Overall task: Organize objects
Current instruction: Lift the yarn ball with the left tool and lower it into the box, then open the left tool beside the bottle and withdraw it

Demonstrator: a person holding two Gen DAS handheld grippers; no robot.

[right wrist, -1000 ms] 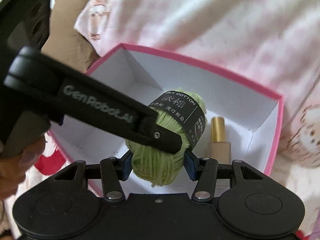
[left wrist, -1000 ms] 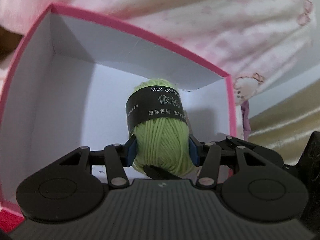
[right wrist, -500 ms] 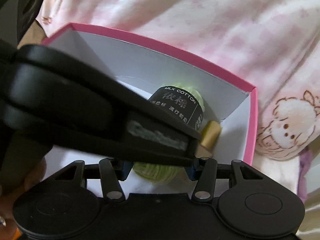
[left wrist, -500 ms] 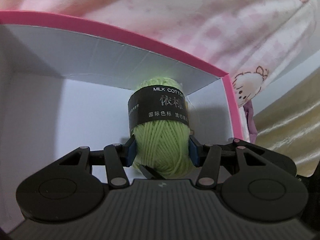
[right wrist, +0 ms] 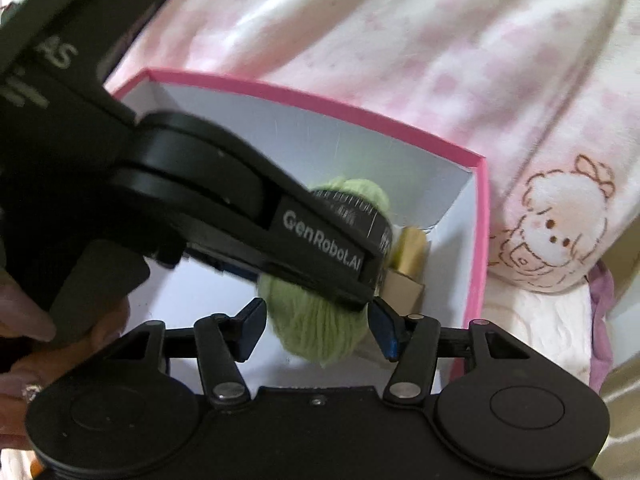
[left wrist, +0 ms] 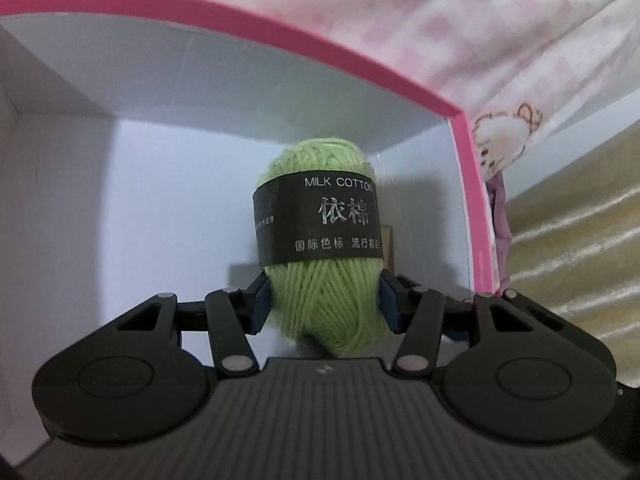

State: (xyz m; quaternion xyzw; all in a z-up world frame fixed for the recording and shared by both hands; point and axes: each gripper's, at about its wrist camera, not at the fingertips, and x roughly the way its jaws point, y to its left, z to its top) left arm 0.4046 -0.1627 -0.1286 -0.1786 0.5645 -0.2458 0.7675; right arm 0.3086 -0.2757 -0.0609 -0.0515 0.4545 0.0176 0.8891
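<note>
Left gripper (left wrist: 322, 304) grasping green yarn (left wrist: 320, 240) inside my pink box (left wrist: 280, 36), its jaws just easing; released crooked, it could topple the gold-capped bottle (right wrist: 408, 256) right.

yarn band (left wrist: 318, 218): "MILK COTTON", Chinese characters below
left gripper (right wrist: 320, 236): "GenRobot.AI" on its finger

Your yarn ball (left wrist: 320, 240) sits inside the box (left wrist: 280, 36), near its right wall; a bottle (right wrist: 410, 248) stands just behind-right of it.
</note>
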